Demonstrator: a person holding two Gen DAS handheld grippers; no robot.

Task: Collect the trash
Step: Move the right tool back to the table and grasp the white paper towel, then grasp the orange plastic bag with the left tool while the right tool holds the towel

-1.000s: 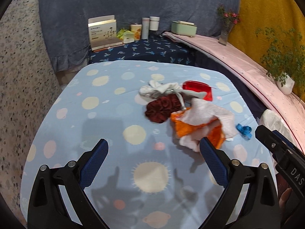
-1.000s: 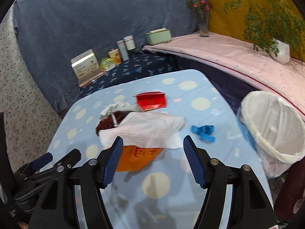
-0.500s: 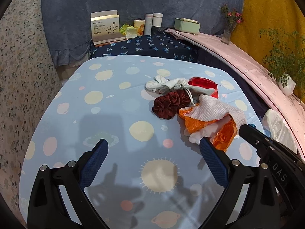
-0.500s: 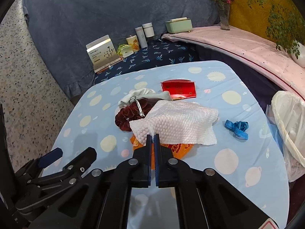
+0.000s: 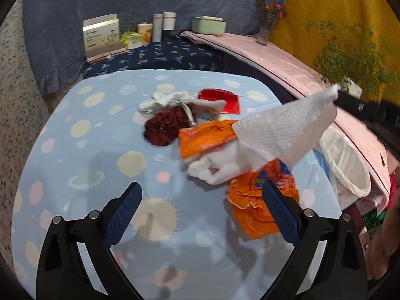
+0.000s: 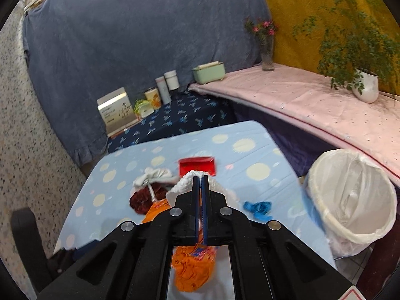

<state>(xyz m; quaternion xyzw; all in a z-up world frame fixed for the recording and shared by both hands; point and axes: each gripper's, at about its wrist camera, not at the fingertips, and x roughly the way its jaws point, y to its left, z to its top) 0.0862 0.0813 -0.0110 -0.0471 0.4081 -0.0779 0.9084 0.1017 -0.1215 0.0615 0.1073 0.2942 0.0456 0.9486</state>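
— Left wrist view?
— Left gripper [image 5: 200,200] gapes wide over the table [image 5: 87,155]; the paper towel [image 5: 282,130] hangs lifted above the orange wrapper [image 5: 252,212].
— Right wrist view?
— Right gripper [image 6: 200,182] pinches the towel's corner; the lined bin [image 6: 350,195] stands just beside the table.

A home, by the look of it, or a room dressed as one. Soft furnishings everywhere: a surface [image 5: 100,135] under a pale blue cloth printed with suns and planets, a blue drape [image 6: 140,42] and a mustard one [image 6: 312,5] hung behind. Along the pink-covered ledge [image 6: 300,100], a vase of flowers [image 6: 266,47], a potted plant [image 6: 365,85] and a mint-green box [image 6: 208,72]. On a lower, dark floral cloth [image 6: 180,120], tins [image 6: 166,87] and a carton [image 6: 116,111]. Beside the surface, a lined bin [image 6: 350,195]. Speckled terrazzo floor [image 6: 30,130]. On the blue cloth, household clutter: scrunchie [image 5: 165,127], pouch [image 5: 175,101], wrappers [image 5: 252,210].
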